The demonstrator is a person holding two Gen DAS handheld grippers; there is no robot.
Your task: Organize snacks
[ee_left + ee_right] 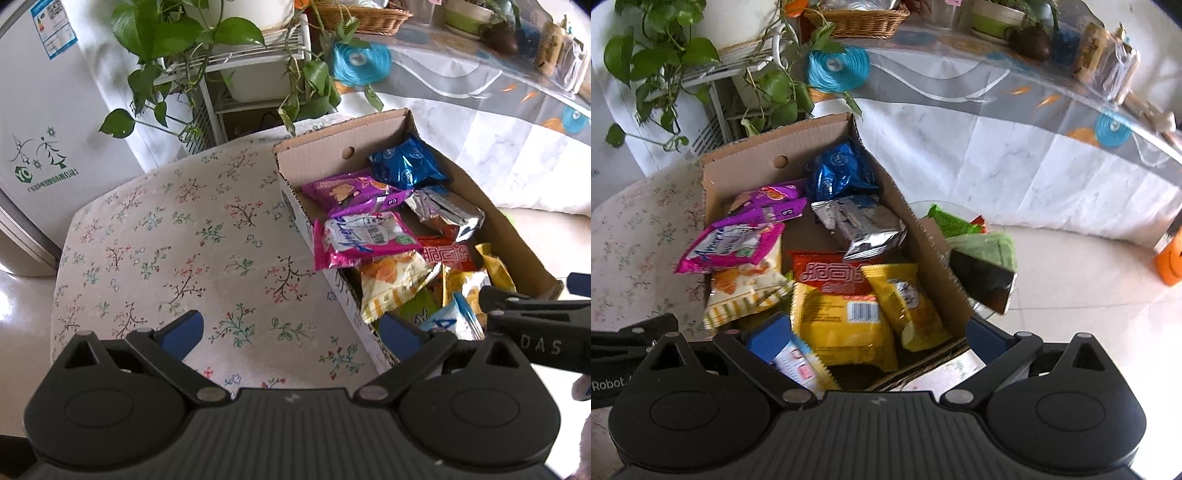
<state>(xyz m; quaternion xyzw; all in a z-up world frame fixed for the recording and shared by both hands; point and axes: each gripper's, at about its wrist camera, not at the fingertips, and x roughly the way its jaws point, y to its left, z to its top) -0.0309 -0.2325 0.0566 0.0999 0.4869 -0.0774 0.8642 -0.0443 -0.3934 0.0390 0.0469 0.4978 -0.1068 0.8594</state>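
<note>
An open cardboard box (325,155) (746,162) stands on a floral tablecloth (184,240), filled with several snack packets. Among them are a blue one (842,173), a purple one (764,199), a pink-and-white one (365,236), a silver one (864,221), a red one (831,277) and yellow ones (842,325). My left gripper (291,328) is open over the cloth, its right finger against the box's near left corner. My right gripper (879,332) is open over the box's near end, above the yellow packets, holding nothing. A blue-and-white packet (801,362) lies beside its left finger.
A leafy plant on a white rack (229,59) and a fridge (44,129) stand behind the table. Right of the box, green packets (949,221) and a shiny dark flat object (982,277) lie on a low glass surface. A cloth-covered table with a wicker basket (857,22) sits behind.
</note>
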